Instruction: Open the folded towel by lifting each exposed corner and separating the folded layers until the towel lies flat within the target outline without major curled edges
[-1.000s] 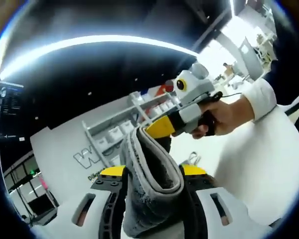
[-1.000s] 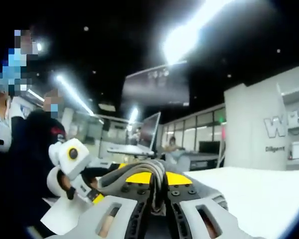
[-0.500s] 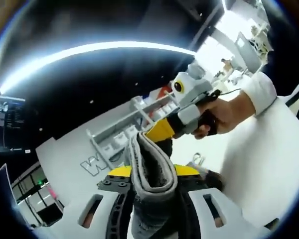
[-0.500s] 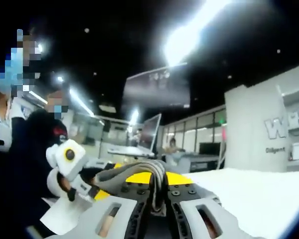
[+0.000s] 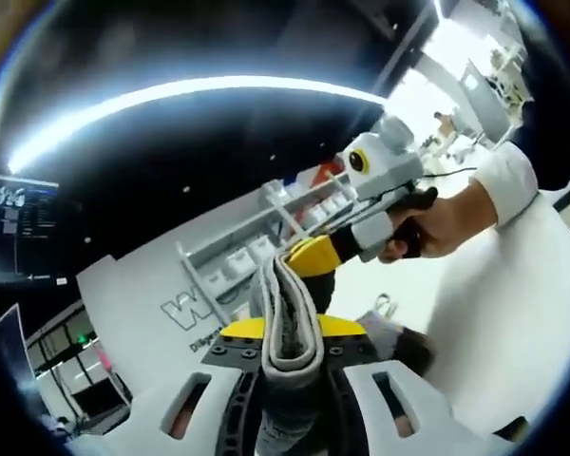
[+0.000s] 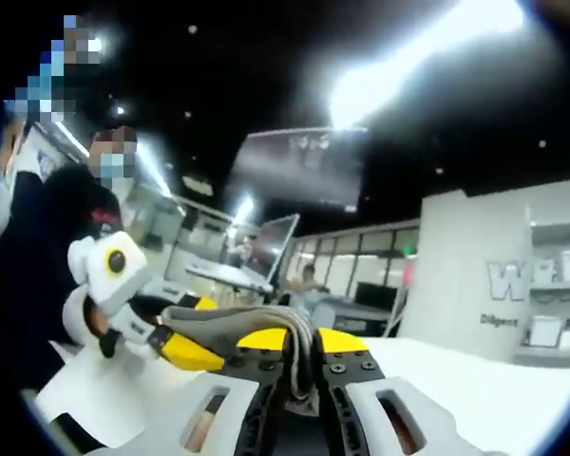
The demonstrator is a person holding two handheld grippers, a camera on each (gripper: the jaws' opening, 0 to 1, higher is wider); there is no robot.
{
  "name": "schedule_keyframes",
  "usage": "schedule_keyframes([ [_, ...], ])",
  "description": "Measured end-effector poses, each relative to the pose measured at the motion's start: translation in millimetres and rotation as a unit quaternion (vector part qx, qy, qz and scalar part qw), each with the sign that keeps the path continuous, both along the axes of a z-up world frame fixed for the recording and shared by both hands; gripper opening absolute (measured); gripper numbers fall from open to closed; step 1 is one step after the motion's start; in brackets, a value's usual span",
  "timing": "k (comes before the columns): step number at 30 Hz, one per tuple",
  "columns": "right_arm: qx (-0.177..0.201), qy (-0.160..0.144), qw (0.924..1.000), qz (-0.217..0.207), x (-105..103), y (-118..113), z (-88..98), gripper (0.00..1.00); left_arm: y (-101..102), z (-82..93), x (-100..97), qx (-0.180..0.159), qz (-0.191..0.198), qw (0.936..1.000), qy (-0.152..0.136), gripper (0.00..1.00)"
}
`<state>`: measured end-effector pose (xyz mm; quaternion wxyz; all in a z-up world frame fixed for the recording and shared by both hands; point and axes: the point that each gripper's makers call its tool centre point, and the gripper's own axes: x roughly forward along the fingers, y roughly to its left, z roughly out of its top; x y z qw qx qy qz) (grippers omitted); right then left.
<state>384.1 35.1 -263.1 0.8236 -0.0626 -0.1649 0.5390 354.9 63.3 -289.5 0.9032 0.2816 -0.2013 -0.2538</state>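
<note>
Both grippers' jaws pinch the grey towel [image 5: 290, 313] above a white table [image 6: 475, 394], shelves [image 5: 266, 233] behind.

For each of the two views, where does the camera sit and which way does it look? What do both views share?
Left gripper view: rides on the left gripper, looking up over the folded grey towel toward the right gripper and the hand holding it.
Right gripper view: rides on the right gripper, looking across the towel toward the left gripper.
Shared: the towel, clamped by both grippers; the white wall with grey letters.
</note>
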Motion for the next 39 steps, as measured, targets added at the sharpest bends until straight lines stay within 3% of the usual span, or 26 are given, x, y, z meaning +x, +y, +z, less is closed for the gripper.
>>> schedule_keyframes([
  [5,0.000,-0.003,1.0000,-0.002,1,0,0.1,0.06,1,2.5,-1.8,-0.021,-0.003,0.9997,0.012,0.13],
  [11,0.003,-0.011,0.9999,-0.005,2,-1,1.6,0.09,2,7.9,-7.6,-0.024,0.007,0.9997,-0.003,0.12],
  [18,0.004,-0.010,0.9999,-0.004,4,0,-0.6,0.12,11,14.0,-9.8,-0.070,0.007,0.9974,0.018,0.11],
  [22,0.006,-0.024,0.9995,-0.020,10,-2,0.2,0.22,14,15.0,-10.0,-0.079,0.009,0.9966,0.019,0.11],
  [29,0.005,-0.011,0.9997,-0.021,16,-3,-3.6,0.31,19,16.9,-8.6,-0.087,0.016,0.9960,0.017,0.11],
  [34,-0.007,-0.003,0.9999,-0.014,16,0,-9.6,0.33,24,19.3,-7.5,-0.097,0.020,0.9949,0.015,0.11],
  [39,-0.047,-0.006,0.9989,-0.003,12,11,-24.9,0.35,28,22.9,-8.7,-0.105,0.021,0.9942,0.008,0.11],
])
